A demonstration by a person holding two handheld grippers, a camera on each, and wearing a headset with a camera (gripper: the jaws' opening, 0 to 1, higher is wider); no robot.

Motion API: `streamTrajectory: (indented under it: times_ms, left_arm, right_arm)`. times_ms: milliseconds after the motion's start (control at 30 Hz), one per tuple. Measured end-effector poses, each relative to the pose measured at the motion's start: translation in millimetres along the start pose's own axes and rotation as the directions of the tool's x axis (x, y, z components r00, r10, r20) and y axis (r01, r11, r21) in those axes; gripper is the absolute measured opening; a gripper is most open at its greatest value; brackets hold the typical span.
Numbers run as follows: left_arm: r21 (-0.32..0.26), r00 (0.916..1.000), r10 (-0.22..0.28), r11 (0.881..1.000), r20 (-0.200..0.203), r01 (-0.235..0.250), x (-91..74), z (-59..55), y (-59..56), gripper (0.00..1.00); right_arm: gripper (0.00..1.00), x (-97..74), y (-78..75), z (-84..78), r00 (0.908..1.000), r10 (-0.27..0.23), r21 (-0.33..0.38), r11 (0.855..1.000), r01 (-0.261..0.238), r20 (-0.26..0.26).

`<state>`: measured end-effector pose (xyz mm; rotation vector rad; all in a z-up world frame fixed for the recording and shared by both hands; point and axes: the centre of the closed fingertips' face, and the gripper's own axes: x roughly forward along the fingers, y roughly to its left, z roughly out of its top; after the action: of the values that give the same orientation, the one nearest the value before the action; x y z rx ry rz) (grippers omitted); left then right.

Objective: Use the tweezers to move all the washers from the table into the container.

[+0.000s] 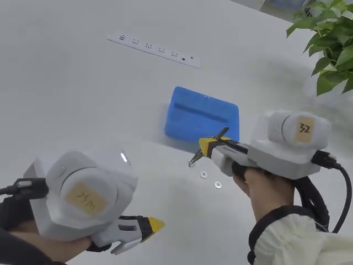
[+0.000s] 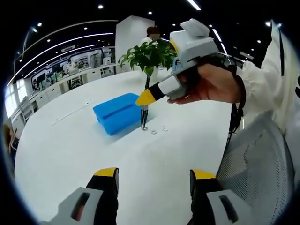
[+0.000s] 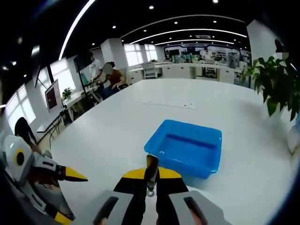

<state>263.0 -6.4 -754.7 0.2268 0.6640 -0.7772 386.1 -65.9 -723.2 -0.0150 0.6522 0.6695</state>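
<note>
Writing: the sticker [image 1: 304, 128] on the right tool reads "32". The other sticker [image 1: 85, 200], on the left tool, has handwriting I cannot read.
Right claw [image 1: 207, 146]: closed on the tweezers [image 1: 195, 159], held from the right side by a hand [image 1: 265, 185] in a black wrist strap. The tweezers slope down and their tips reach the tabletop [image 1: 83, 110] just in front of the container.
Left claw [image 2: 154, 187]: wide open and holding nothing. It is low at the near left, well apart from the washers.
Washers [image 1: 203, 175]: two lie flat on the tabletop, just beside the tweezer tips. One more small ring sits right at the tips, and I cannot tell if it is gripped.
Container [image 1: 201, 107]: a blue tray on the tabletop, just behind the washers.
Around: a white power strip [image 1: 153, 49] lies far behind the tray. A green plant [image 1: 331, 49] is at the right edge, and a mesh chair back [image 2: 255, 159] is near the person.
</note>
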Motion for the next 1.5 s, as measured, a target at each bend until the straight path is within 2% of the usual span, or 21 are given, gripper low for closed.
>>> streamTrajectory:
  times_ms: [200,467,633,833,900,1033,1500]
  left_arm:
    - [-0.003,1.0,-0.001,1.0,0.001,0.001,-1.0,-0.1,0.2,0.62]
    - [-0.001,0.9999,0.004,1.0,-0.011,-0.004,-0.7,-3.1,2.1,0.62]
    - [0.0,0.9998,0.005,1.0,-0.019,-0.005,-0.1,-4.7,2.6,0.62]
    - [-0.006,0.9996,0.015,1.0,-0.024,-0.015,-1.2,-6.3,6.6,0.61]
    - [-0.009,0.9995,0.018,1.0,-0.026,-0.019,-1.3,-7.2,8.4,0.61]
    - [-0.015,0.9994,0.023,1.0,-0.028,-0.023,-1.8,-8.2,10.2,0.61]
    - [-0.016,0.9992,0.029,0.999,-0.028,-0.03,-2.8,-8.6,11.6,0.61]
  right_arm:
    - [0.02,0.9,-5.7,19.8,0.9993,-0.011,-0.024,1.0,0.012,0.034]
    - [0.03,13.4,-19.5,54.9,0.9941,-0.034,-0.028,0.999,0.037,0.103]
    - [0.03,26.9,-26.1,64.5,0.9924,-0.047,-0.053,0.997,0.053,0.114]
    - [0.03,49.4,-33.9,59.9,0.9933,-0.063,-0.051,0.996,0.068,0.097]
    - [0.03,58.0,-36.5,51.4,0.9949,-0.074,-0.067,0.995,0.078,0.068]
    - [0.03,68.0,-38.8,40.5,0.9959,-0.079,-0.072,0.994,0.082,0.045]
    - [0.03,79.2,-47.0,13.9,0.9949,-0.098,-0.094,0.991,0.095,-0.023]
